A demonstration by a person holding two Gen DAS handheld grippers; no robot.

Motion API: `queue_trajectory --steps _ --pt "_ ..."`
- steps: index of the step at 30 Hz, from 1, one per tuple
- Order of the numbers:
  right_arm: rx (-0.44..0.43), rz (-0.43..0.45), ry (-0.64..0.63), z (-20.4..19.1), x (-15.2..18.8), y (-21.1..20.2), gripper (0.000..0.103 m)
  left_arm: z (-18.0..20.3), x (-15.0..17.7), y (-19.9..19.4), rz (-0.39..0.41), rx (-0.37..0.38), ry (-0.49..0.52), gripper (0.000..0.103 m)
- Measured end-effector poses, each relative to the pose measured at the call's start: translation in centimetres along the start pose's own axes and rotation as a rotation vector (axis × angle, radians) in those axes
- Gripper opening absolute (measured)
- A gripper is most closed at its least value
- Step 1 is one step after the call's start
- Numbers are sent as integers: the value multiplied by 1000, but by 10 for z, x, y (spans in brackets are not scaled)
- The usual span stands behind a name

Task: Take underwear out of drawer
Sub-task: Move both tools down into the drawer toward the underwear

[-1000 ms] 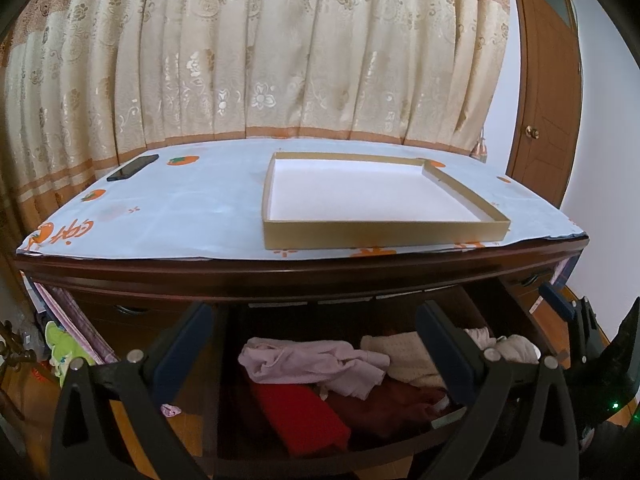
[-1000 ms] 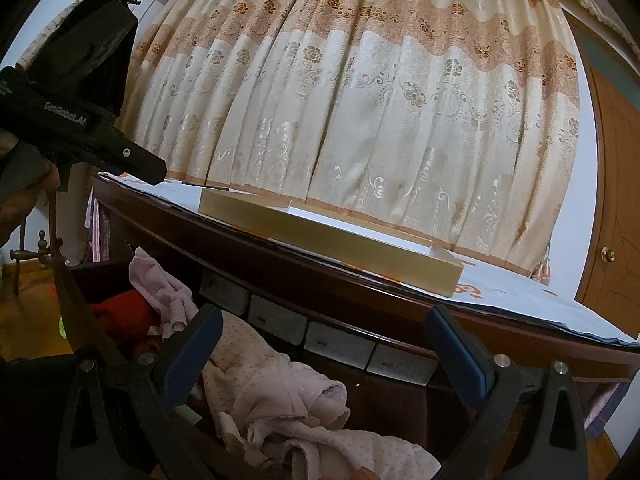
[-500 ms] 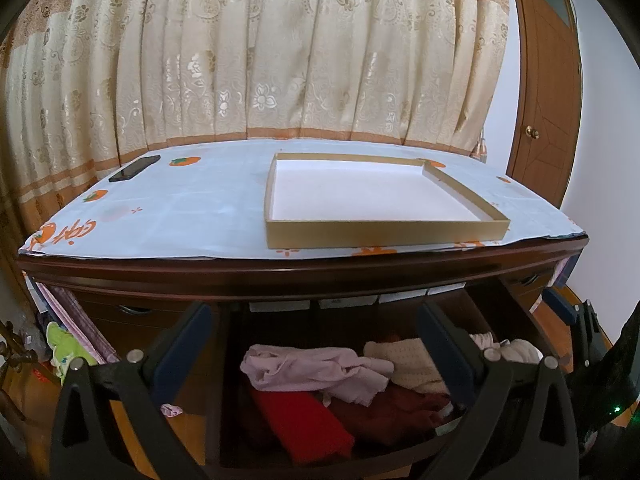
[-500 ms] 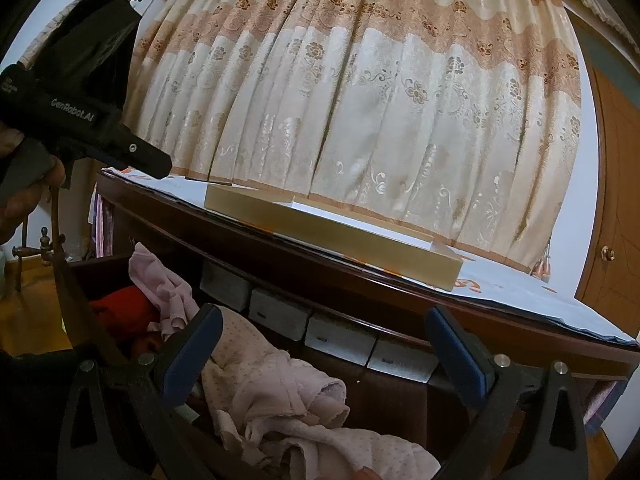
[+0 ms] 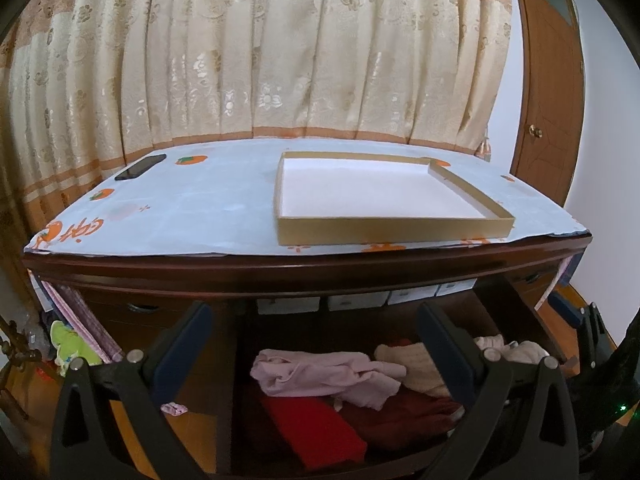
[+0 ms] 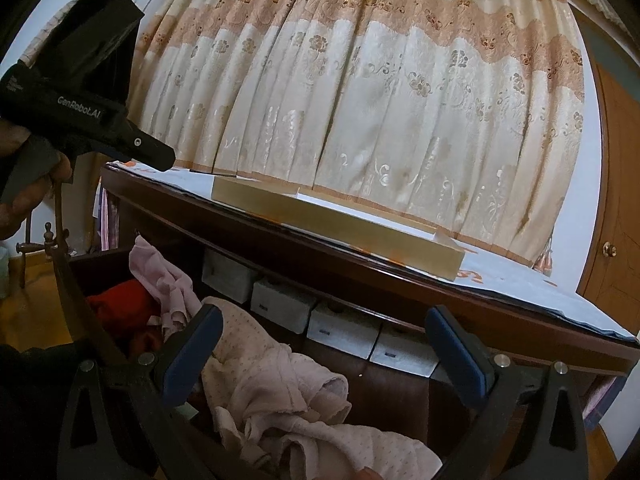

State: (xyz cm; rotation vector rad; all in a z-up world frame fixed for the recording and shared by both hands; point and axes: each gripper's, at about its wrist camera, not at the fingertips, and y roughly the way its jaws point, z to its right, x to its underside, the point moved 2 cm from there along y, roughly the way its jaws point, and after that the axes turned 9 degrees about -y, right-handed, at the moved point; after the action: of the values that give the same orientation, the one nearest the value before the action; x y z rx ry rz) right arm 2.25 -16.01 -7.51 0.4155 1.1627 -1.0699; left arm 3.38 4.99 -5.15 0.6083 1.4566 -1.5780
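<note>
Left wrist view: both jaws gape wide, empty; the crumpled pale-pink cotton underwear [image 5: 320,376] at six o'clock looks soft, light; pinch a raised fold.

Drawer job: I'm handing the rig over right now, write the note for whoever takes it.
Left gripper: open, empty, hovering in front of the open drawer.
Right gripper: open, empty, over the drawer's right end, above the pale pink dotted garment.
In the drawer: a pink garment on top, a red folded piece and dark red cloth under it, cream pieces to the right.
On the dresser top: an empty shallow gold box and a black phone.
Done: drawer is open.
Left: grip the underwear and lift it out; nothing is held yet.
</note>
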Motion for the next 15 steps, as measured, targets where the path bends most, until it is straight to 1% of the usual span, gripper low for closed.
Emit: queue_trajectory --steps 5,15 --pt "-6 -15 -10 -3 1 -1 102 -15 3 -1 -18 -16 -23 103" --pt "-16 -21 -1 1 0 -5 102 -3 5 5 -46 4 25 103"
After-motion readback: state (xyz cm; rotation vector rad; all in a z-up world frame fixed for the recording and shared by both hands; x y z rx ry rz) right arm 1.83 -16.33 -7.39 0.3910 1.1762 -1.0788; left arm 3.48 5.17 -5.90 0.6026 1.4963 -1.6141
